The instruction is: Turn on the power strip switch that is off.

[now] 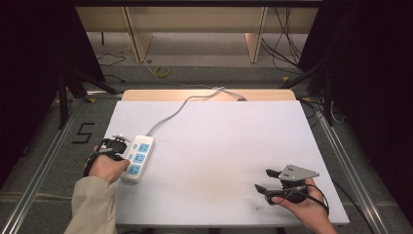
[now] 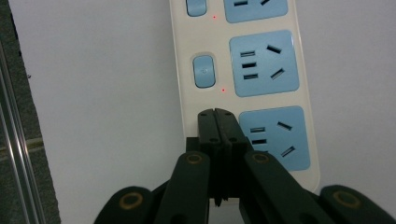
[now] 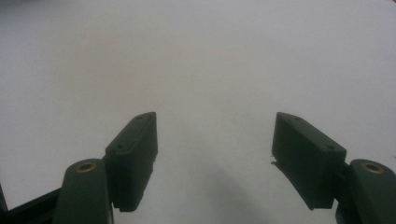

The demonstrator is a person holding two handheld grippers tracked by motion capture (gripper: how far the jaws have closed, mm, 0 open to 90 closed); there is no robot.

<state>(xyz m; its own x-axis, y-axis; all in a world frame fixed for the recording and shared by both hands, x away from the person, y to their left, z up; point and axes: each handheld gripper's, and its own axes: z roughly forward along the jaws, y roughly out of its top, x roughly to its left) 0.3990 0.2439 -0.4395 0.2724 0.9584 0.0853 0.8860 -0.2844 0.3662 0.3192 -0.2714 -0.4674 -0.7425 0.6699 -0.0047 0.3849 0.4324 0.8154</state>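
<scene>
This looks like a lab or a recording workspace rather than a home. A white-topped table stands on bare grey floor, with metal rails along left and right. Loose cables trail at the far right, dark curtains, probably, hang at both sides, and a taped numeral marks the floor at left.

Both hands low at the near side, one gripper closed, one spread

The left gripper sits by the table's left edge, jaws pressed together, its sleeved forearm rising from the near-left corner; the right gripper rests near the near-right corner, jaws wide apart, pointing left, hand beneath.
</scene>
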